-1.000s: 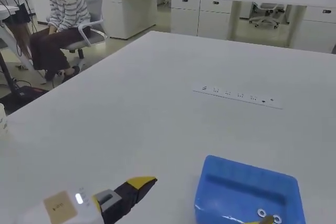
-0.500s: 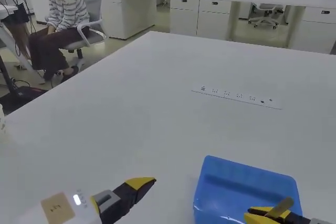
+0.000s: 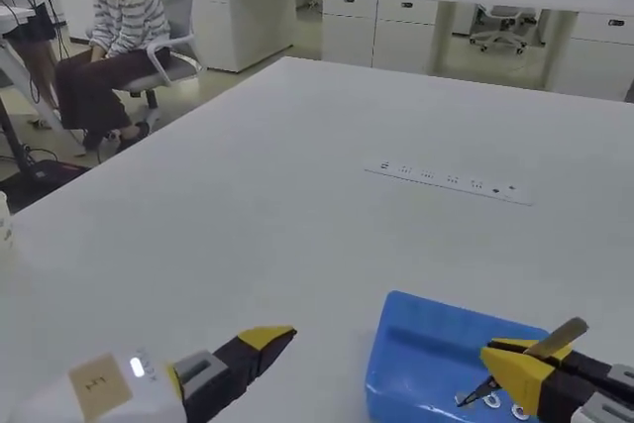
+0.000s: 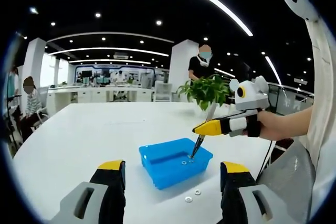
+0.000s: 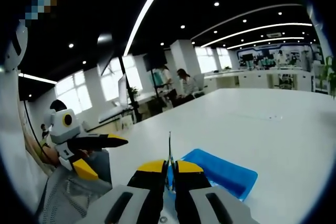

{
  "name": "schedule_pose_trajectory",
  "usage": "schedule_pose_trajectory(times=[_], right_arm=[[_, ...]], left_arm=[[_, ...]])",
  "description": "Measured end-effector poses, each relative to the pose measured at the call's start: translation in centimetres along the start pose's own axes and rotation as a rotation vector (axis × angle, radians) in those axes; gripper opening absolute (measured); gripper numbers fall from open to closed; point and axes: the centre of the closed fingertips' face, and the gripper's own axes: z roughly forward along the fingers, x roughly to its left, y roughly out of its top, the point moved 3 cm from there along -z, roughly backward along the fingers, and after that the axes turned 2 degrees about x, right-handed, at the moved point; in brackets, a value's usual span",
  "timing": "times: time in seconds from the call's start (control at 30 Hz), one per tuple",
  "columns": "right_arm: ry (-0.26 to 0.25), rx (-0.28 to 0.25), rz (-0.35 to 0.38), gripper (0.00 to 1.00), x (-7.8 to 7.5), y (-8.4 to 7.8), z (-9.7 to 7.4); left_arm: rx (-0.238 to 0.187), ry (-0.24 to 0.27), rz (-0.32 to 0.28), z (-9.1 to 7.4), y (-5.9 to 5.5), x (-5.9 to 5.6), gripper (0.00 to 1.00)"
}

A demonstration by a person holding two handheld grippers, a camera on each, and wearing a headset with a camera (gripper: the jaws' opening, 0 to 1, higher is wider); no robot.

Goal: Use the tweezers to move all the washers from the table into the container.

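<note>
- Starting at the left, we see the left gripper low over the white table, its fingers spread wide and empty.
- Next comes the blue container — washers lie inside it.
- On the right, the right gripper has its fingers pressed together on the tweezers, whose tips dip into the container beside those washers.
- Two loose washers rest on the table, just outside the container.

White table with blue container, two loose washers, socket strip
</note>
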Motion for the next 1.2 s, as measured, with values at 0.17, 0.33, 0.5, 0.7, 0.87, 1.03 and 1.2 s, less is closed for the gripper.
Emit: schedule_pose_trajectory(times=[0.17, 0.33, 0.5, 0.7, 0.87, 1.03, 1.2], right_arm=[[-0.012, -0.007, 0.002, 0.03, -0.9, 0.5, 0.4], [-0.025, -0.003, 0.005, 0.03, -1.5, 0.9, 0.8], [-0.036, 0.020, 0.016, 0.03, -2.4, 0.6, 1.3], [-0.049, 0.055, 0.022, 0.03, -3.1, -0.1, 1.8], [-0.054, 0.089, 0.029, 0.03, -3.7, -0.7, 2.3], [-0.057, 0.127, 0.036, 0.03, -4.3, -1.4, 3.1], [-0.064, 0.165, 0.039, 0.03, -4.9, -2.1, 3.6]], left_arm=[[-0.008, 0.002, -0.002, 0.0, 0.1, 0.0, 0.74], [-0.014, 0.003, -0.005, -0.1, 0.2, 0.1, 0.74], [-0.020, 0.006, -0.009, -0.2, 0.2, 0.1, 0.74], [-0.033, 0.008, -0.018, -0.3, 0.4, 0.2, 0.75], [-0.039, 0.008, -0.021, -0.3, 0.6, 0.2, 0.75], [-0.041, 0.007, -0.023, -0.3, 0.6, 0.3, 0.75], [-0.044, 0.010, -0.024, -0.4, 0.7, 0.3, 0.75]])
